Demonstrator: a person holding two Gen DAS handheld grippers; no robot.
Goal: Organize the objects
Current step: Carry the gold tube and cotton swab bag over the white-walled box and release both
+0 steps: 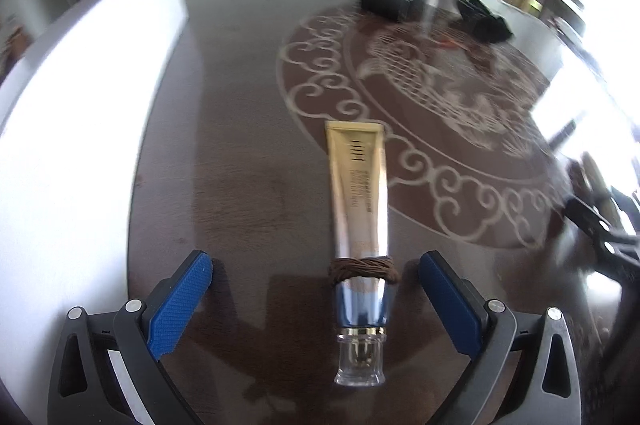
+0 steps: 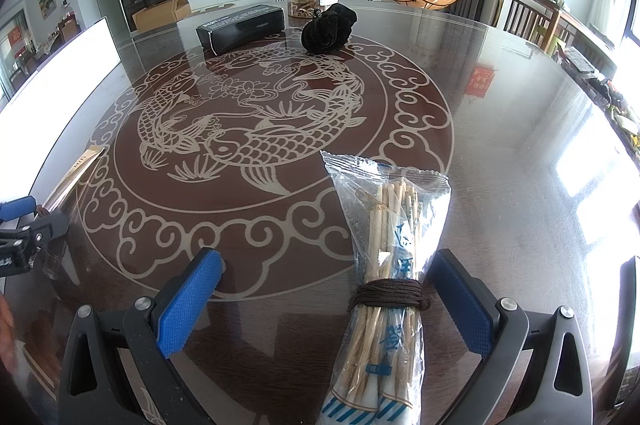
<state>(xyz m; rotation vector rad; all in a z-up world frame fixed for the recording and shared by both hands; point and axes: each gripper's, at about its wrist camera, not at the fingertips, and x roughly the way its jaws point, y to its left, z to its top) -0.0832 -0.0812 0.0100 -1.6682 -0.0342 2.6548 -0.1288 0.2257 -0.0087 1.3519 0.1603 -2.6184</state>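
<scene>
left tool [image 1: 316,289]: spread wide around tube [image 1: 358,197], not touching
right tool [image 2: 326,299]: spread around chopstick pack [image 2: 390,245]
bench [image 2: 500,145]: under both

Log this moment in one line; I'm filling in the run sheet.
left gripper: open, around tube | right gripper: open, around chopstick pack | both items on table, cord-wrapped | nothing gripped
</scene>
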